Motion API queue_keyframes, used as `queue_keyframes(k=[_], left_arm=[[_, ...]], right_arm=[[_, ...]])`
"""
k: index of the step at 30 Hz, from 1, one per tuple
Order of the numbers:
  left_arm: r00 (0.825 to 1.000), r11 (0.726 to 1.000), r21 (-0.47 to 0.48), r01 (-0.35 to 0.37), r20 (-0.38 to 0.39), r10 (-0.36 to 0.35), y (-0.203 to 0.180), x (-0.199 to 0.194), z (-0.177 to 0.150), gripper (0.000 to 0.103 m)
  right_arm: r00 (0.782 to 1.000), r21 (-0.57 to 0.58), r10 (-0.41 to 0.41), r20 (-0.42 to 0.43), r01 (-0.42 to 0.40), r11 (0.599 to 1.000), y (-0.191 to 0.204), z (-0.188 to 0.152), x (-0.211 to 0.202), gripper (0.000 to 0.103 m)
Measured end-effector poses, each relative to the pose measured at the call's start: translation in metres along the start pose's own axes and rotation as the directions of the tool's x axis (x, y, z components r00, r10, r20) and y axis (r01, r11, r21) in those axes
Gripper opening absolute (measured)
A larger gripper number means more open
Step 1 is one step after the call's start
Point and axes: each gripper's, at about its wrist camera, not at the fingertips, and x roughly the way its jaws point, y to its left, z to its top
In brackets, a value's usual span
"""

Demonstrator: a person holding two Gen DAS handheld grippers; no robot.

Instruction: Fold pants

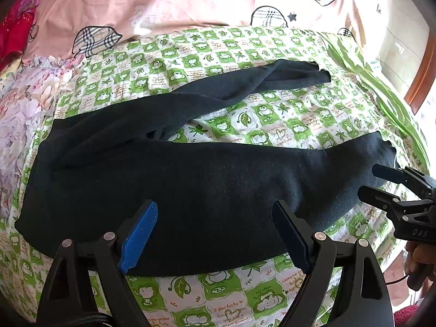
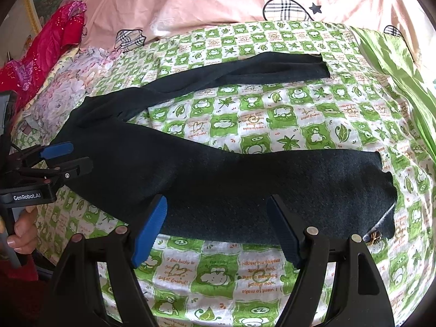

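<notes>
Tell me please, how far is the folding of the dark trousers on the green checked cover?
Done: the dark fleece pants lie spread on the green-and-white checked blanket, legs apart in a V, with no fold visible. In hand: nothing; the left tongs and right tongs are both open above the near leg, gripping no cloth. Left: bring the far leg and near leg together, then fold the length.

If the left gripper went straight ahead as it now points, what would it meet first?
Probably the black pants: the open left gripper points at the near leg, lying on the green checked sheet. Depth is unclear.
</notes>
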Motion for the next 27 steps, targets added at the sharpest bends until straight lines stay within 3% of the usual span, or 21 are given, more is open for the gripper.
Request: queue_keyframes(k=[12,27], left_arm=[[1.000,1.000,-0.003,0.010,-0.006,-0.010,-0.001,0.004,0.002,0.087],[0.999,1.000,0.006,-0.007,-0.036,0.007,0.000,0.013,0.009,0.087]], right_arm=[[1.000,-0.030,-0.024,-0.005,0.023,0.999,0.003,0.003,0.004,0.076],[1.000,0.017,0.015,-0.019,-0.014,1.000,-0.003,0.009,0.009,0.076]])
